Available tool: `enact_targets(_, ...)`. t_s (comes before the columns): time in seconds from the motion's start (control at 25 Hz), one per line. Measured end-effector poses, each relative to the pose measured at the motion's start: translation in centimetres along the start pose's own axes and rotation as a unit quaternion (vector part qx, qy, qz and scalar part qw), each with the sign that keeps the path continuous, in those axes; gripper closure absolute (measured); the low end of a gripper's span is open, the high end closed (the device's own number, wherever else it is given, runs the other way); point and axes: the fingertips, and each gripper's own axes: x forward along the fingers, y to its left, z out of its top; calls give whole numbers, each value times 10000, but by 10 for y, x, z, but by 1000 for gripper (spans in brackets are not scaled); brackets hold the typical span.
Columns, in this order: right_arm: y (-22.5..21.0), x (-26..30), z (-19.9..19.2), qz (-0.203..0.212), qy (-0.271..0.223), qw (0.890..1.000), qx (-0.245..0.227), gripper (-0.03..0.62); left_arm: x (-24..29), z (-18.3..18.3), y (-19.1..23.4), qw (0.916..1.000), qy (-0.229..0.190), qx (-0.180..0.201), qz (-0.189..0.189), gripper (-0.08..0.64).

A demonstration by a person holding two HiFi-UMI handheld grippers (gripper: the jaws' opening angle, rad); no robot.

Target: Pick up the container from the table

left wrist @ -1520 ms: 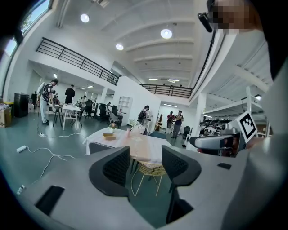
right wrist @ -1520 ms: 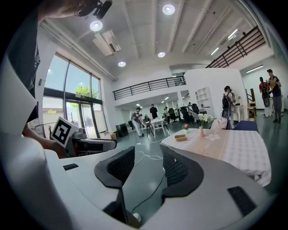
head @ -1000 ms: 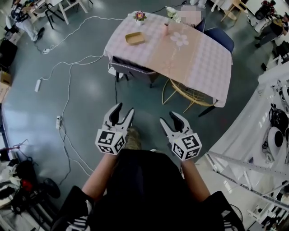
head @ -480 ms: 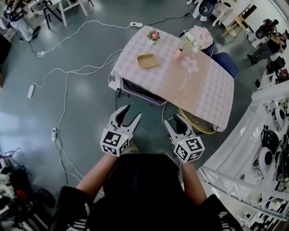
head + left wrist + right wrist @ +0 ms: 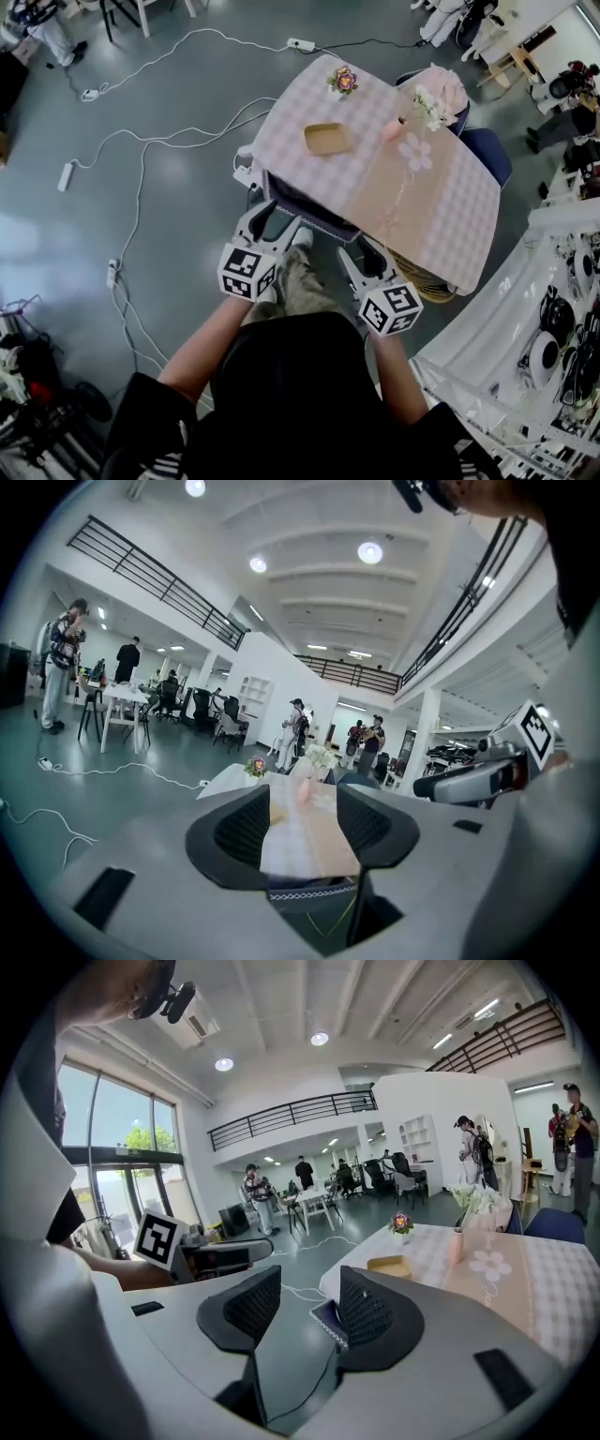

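The container, a shallow tan tray point(image 5: 325, 139), lies on a table under a pink checked cloth point(image 5: 441, 211). It shows beyond the jaws in the right gripper view point(image 5: 388, 1264), and partly behind a jaw in the left gripper view point(image 5: 277, 814). My left gripper point(image 5: 270, 220) is open and empty, held just short of the table's near edge. My right gripper point(image 5: 364, 255) is open and empty too, beside it on the right. Both are well short of the tray.
A pink vase with white flowers point(image 5: 398, 127) and a small flower pot point(image 5: 343, 81) stand on the table. A dark chair point(image 5: 305, 206) is tucked under its near edge, and a wire chair point(image 5: 427, 277) sits under the right side. Cables point(image 5: 141, 150) cross the floor on the left; white equipment point(image 5: 525, 309) is on the right.
The person has walked towards the table, which is now nearer and lower in the head view. Both grippers stay open and have come up to its near edge.
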Motion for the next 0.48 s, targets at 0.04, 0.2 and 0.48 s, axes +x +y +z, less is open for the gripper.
enact_targets(0.04, -7, 9, 6, 33, -16, 10000, -35, 425, 12, 1, 7, 10000, 31, -25, 15, 357)
enact_targets(0.2, -42, 50, 34, 195, -49, 9996, -185, 425, 69, 2, 33, 9996, 296, 9, 8, 353)
enact_targets(0.48, -121, 125, 73, 326, -59, 9993, -160, 425, 175, -1, 87, 9939, 986, -455, 170, 353)
